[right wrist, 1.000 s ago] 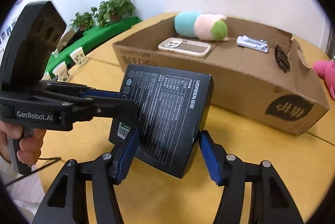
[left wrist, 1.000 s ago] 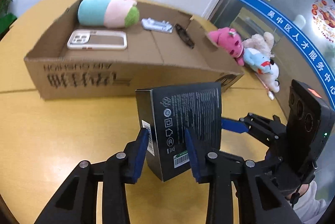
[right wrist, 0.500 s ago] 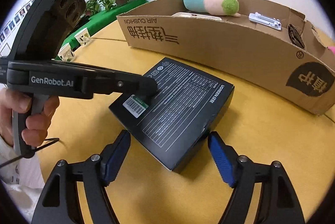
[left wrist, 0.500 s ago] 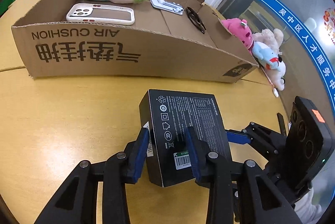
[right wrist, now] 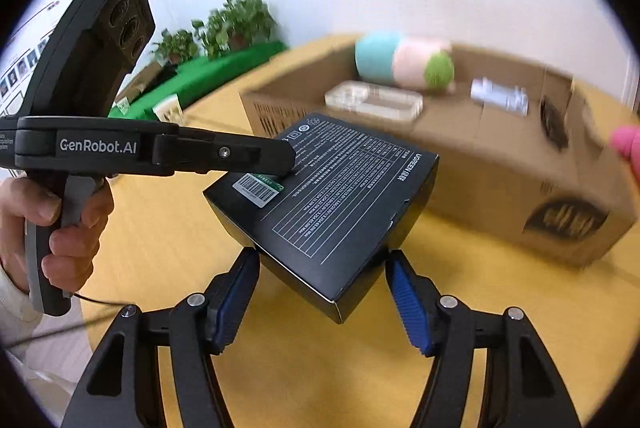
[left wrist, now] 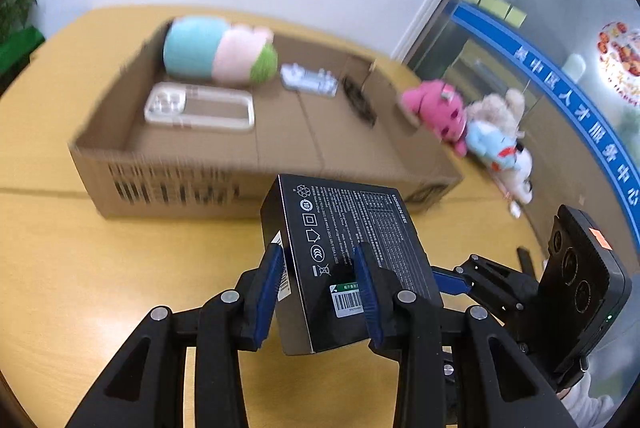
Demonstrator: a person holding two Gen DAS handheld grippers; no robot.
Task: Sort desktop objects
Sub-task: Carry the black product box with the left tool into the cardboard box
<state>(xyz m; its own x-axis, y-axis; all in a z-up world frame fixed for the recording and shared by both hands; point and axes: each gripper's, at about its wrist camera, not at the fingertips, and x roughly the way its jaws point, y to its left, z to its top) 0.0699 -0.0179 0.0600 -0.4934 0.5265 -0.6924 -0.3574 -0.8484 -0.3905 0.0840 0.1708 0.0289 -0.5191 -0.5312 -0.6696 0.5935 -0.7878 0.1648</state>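
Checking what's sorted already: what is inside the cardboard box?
Inside the cardboard box: a pastel plush, clear phone case, small silver item and dark object. Its near wall hides the front floor.

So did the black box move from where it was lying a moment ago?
Yes. The black box has come up off the yellow table, tilted and clamped by the left gripper, nearer the top of the cardboard box wall.

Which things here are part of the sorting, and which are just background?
Job: black box in left gripper; right gripper open beside it; cardboard tray holding plush roll, phone case.

Background: plush toys beside tray; plants.
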